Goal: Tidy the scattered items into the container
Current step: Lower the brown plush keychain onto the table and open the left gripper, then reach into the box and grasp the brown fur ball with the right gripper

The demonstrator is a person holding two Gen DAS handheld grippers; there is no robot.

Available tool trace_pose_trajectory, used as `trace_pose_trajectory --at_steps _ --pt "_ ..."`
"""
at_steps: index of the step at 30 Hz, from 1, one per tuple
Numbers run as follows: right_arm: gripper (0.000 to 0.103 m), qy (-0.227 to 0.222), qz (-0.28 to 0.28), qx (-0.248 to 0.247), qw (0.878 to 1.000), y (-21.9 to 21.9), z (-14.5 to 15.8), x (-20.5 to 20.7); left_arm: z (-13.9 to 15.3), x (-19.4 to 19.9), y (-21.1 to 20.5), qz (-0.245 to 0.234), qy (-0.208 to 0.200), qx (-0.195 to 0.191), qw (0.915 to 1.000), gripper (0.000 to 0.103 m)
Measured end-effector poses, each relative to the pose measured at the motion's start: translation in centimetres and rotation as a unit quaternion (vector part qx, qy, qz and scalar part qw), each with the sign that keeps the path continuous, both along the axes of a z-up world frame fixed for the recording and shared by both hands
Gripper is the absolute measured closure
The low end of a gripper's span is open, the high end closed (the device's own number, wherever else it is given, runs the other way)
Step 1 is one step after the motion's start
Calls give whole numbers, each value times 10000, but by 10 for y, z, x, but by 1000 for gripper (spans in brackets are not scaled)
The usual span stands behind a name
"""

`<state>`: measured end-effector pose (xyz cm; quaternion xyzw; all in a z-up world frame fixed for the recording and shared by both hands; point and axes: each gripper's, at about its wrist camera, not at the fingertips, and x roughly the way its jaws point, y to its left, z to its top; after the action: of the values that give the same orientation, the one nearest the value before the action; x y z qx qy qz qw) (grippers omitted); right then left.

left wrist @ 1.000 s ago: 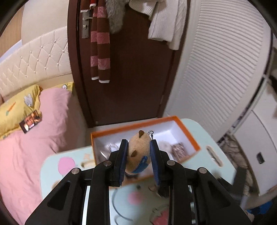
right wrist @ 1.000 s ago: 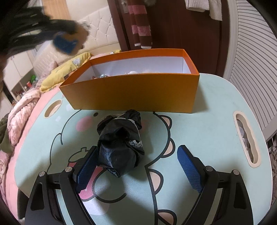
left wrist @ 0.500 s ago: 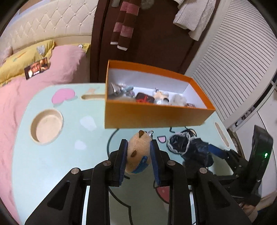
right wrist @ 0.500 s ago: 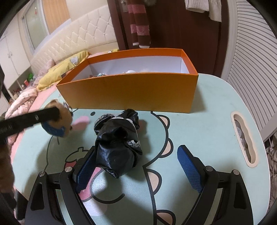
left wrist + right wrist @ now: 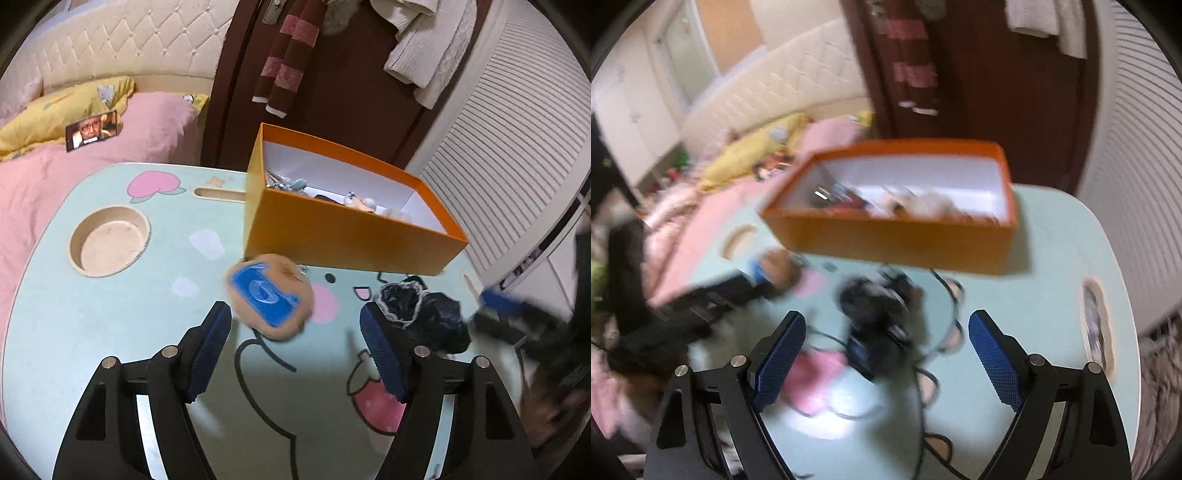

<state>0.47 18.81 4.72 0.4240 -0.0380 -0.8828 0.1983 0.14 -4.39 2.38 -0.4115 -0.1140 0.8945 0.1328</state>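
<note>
A tan plush toy with a blue patch [image 5: 271,300] lies on the mint table [image 5: 110,332] just in front of the orange box [image 5: 343,240]. My left gripper [image 5: 295,345] is open, its jaws wide, just behind the plush and not touching it. A crumpled black bag [image 5: 424,314] lies to its right. In the blurred right wrist view my right gripper [image 5: 886,354] is open above and just behind the black bag [image 5: 875,317]. The orange box [image 5: 897,236] holds several small items. The plush [image 5: 775,271] shows at left.
A round cup recess [image 5: 109,240] and a slot [image 5: 218,194] are set into the table's left part. An oval slot [image 5: 1095,325] is at the table's right edge. A pink bed [image 5: 55,166] is at left; a dark door [image 5: 332,92] stands behind the box.
My left gripper opened and let go of the plush, which now lies on the table in front of the box. My right gripper is rising over the black bag, and its view is blurred.
</note>
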Motion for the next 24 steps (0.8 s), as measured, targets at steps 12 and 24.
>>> trace_pose_trajectory --at_steps 12,24 --pt "56 -1640 838 -567 9813 -80 10 -145 -12 3 10 -9 4 -312 9995 30" --pt "90 -2417 1191 -464 9619 -107 -33 -176 -14 0 5 33 -12 42 10000 29"
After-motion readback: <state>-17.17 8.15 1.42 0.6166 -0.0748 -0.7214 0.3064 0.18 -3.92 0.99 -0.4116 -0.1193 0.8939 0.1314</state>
